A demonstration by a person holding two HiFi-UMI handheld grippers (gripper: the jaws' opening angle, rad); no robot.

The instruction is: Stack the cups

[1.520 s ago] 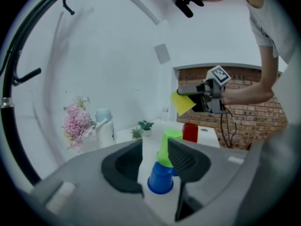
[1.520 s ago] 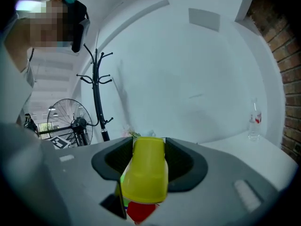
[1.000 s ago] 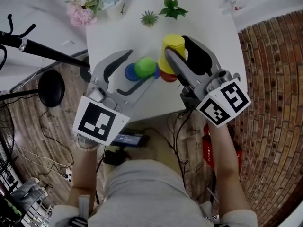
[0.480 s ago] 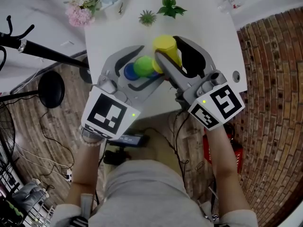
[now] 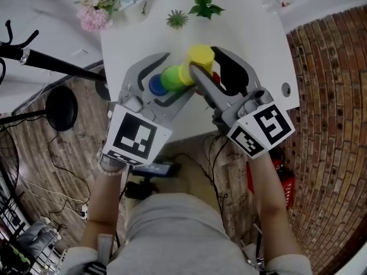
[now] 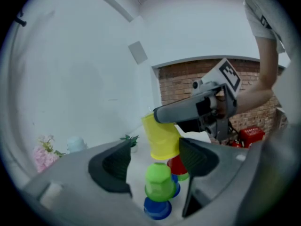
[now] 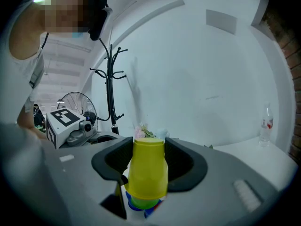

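Observation:
My right gripper point(image 5: 205, 59) is shut on a yellow cup point(image 5: 198, 59), held upside down and tilted above the white table point(image 5: 258, 44). From its own view the yellow cup point(image 7: 146, 166) sits between the pads of the right gripper point(image 7: 148, 157), with green and blue showing below it. A green cup point(image 5: 170, 77) stands upside down on a blue cup point(image 5: 156, 85). My left gripper point(image 5: 175, 76) is open around the green cup point(image 6: 160, 182), pads clear of it. A red cup point(image 6: 178, 166) stands behind, under the yellow one.
Two small potted plants point(image 5: 178, 19) point(image 5: 206, 6), pink flowers point(image 5: 93, 17) and a clear bottle point(image 5: 275, 4) line the table's far edge. A black stand point(image 5: 51, 62) and cables lie off the left side. Brick flooring point(image 5: 327, 96) runs along the right.
The right gripper has carried the yellow cup leftward until it meets the green cup. The left jaws have spread wider around the green cup, which stays on the blue one.

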